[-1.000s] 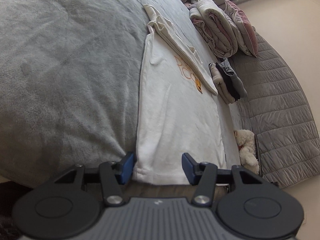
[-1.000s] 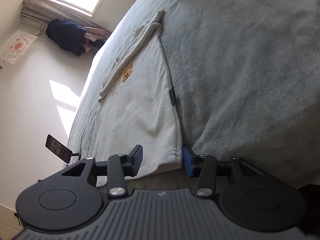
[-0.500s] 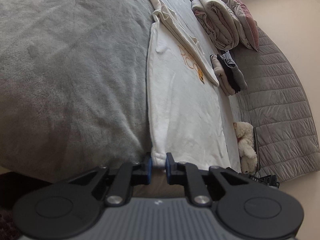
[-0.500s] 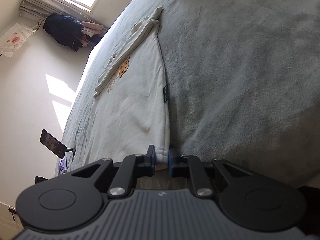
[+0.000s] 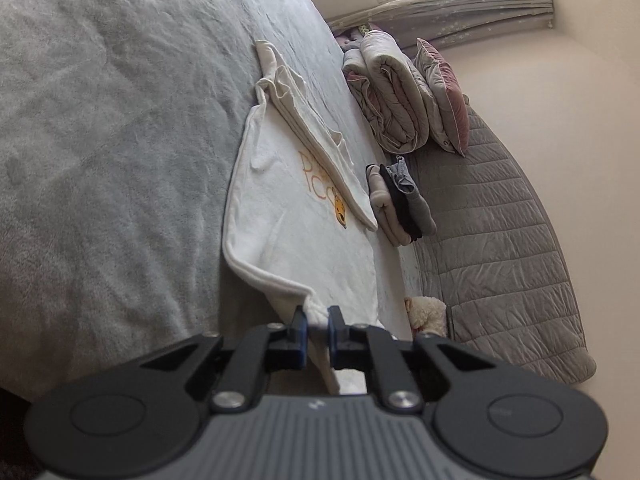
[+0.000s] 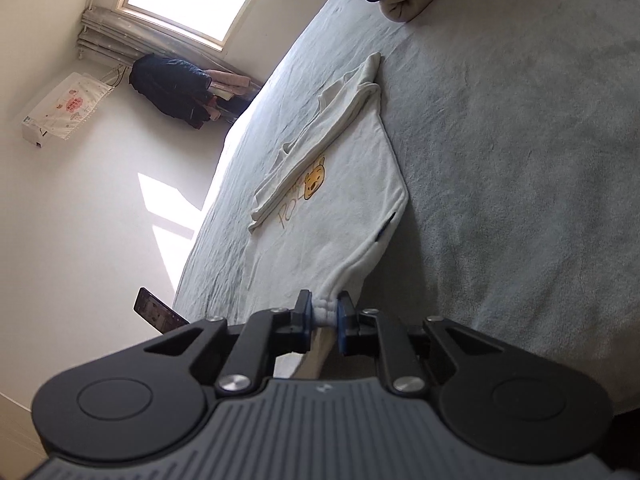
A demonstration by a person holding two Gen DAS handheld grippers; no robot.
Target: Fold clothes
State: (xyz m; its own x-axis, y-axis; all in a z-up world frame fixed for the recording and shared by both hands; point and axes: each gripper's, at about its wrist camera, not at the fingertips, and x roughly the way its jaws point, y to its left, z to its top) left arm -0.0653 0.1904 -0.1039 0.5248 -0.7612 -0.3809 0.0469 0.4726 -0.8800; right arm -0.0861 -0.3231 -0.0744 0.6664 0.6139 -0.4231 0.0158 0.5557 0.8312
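Two bottom corners of cream fleece sweatshirt (image 5: 288, 240) on grey plush bedspread (image 5: 100, 160) pinched, raised: left gripper (image 5: 317, 326), right gripper (image 6: 324, 314) both just clamped. Long axis running away, collar farthest.

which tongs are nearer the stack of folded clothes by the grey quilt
Left. The left tongs grip the white shirt hem on the side towards the folded stack; the right tongs grip the far corner.
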